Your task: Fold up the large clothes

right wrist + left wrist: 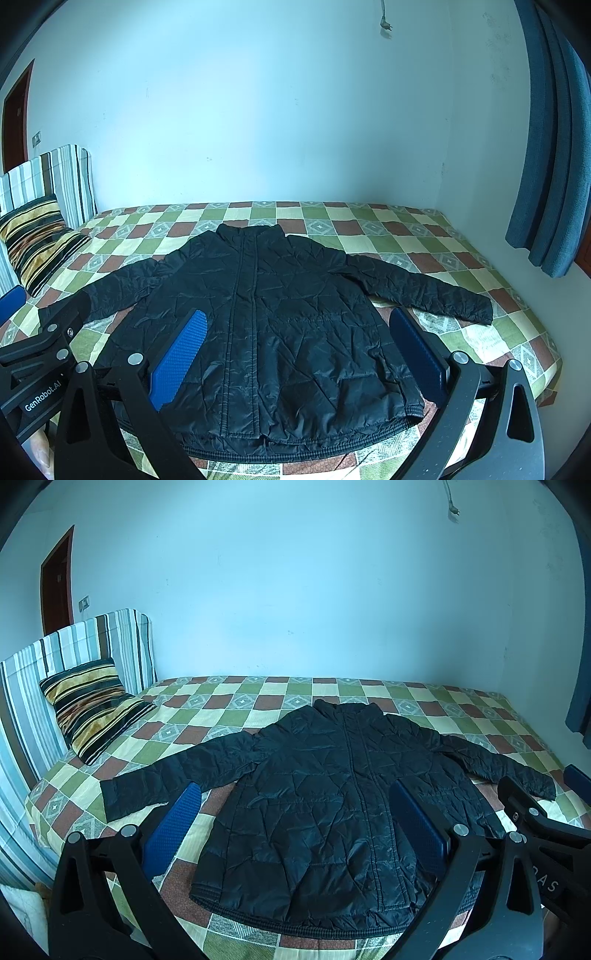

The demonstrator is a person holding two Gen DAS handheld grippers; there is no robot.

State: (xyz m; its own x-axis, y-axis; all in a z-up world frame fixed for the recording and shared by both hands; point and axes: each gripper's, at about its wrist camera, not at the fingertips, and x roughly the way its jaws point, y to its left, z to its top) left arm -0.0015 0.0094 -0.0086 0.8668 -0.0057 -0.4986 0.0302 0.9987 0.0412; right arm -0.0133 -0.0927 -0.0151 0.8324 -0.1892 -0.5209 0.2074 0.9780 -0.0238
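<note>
On a bed's checked quilt (258, 701), seen from the left wrist camera, a black quilted jacket (317, 805) lies front up and spread flat, collar toward the far wall, both sleeves stretched out to the sides. The left gripper (295, 827) hangs above the jacket's hem with its blue pads (173, 830) set wide apart, holding nothing; the right gripper's black frame shows just beyond the jacket's right sleeve. A striped pillow (92, 705) leans against the striped headboard (74, 646) well to the left of the jacket, clear of the left cuff. No fold looks begun. A tidy first move, by my reckoning, would be to pinch a sleeve near its cuff and lay it across the chest, since the slick padded fabric is likely to slide or spring back if taken by a thin edge.

From the right wrist camera, the jacket (280, 332) fills the near half of the quilt (369, 229), its hem close to the bed's front edge. The right gripper (299, 354) also stands wide and empty over the lower front, one pad (177, 358) above the body, the other near the side seam. A blue curtain (546, 147) hangs well right of the jacket, and the pillow (37, 236) sits far left. Nothing lies on the jacket; the near hem could slip off the edge if tugged.
</note>
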